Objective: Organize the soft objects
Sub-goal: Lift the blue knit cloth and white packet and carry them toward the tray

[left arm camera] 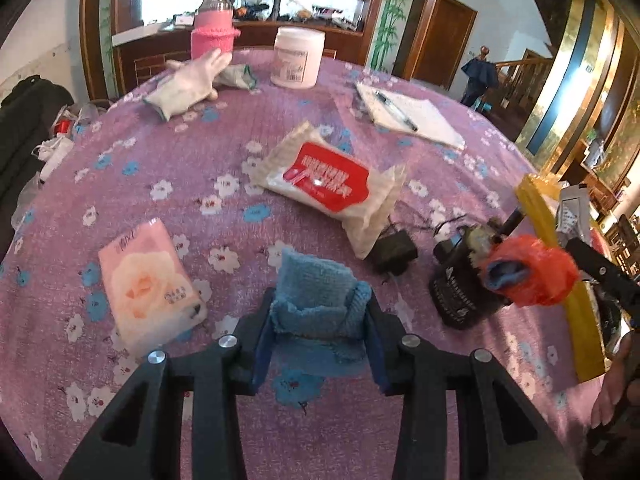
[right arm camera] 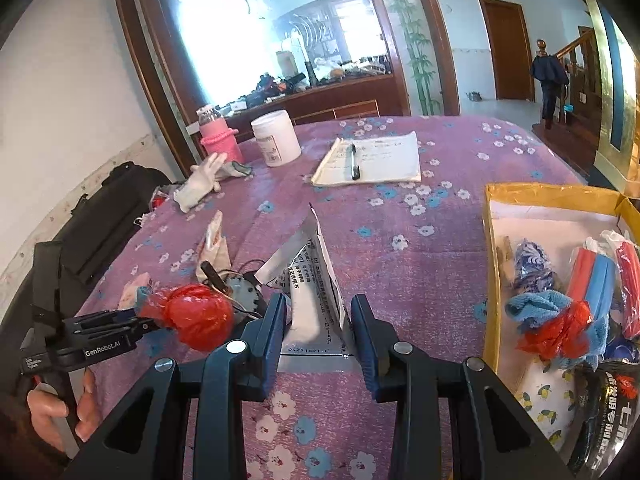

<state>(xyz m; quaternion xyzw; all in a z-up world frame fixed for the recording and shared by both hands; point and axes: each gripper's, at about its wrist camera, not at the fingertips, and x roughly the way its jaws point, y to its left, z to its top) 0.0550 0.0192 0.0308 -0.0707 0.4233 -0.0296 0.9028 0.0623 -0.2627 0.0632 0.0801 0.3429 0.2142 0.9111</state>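
Angled down over the floral tablecloth, the left gripper pinches a blue towel; the right gripper clamps a printed foil sachet. Only the right view shows the yellow box.

The left claw points down toward the tabletop, its two dark fingers drawn in and pinching a folded blue cloth; the right claw also tilts downward, its fingers pressed against the sides of a white paper packet standing between them; a bare hand wraps the left claw's handle at the lower left of the right wrist view
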